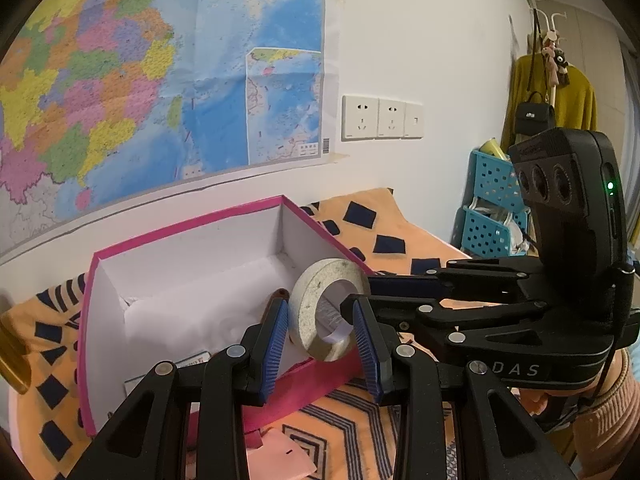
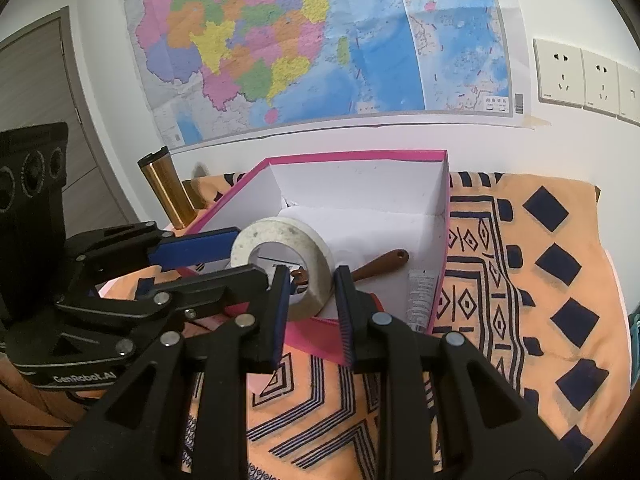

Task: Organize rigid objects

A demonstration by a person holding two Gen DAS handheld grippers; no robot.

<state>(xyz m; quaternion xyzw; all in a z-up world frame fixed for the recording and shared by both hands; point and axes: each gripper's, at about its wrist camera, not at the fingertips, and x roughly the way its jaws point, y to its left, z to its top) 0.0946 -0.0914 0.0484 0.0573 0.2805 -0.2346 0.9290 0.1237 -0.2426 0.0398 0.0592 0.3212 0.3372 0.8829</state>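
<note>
Two hand-held grippers, left (image 1: 320, 312) and right (image 2: 310, 276), both clamped on one tape roll (image 1: 305, 304), held over one pink box (image 1: 180, 272); inside, one brown handle (image 2: 380, 263), one tube (image 2: 420, 296).

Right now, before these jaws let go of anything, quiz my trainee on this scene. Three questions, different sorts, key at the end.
1. True or false: the tape roll lies flat on the orange cloth.
2. Which of these lies inside the pink box? A. a brown-handled tool B. a mug C. scissors
3. In a few words: where does the gold tumbler stand?

Key
1. False: the left gripper and the right gripper both hold it above the box.
2. A.
3. Outside the box, beyond its left side, near the wall.
</note>
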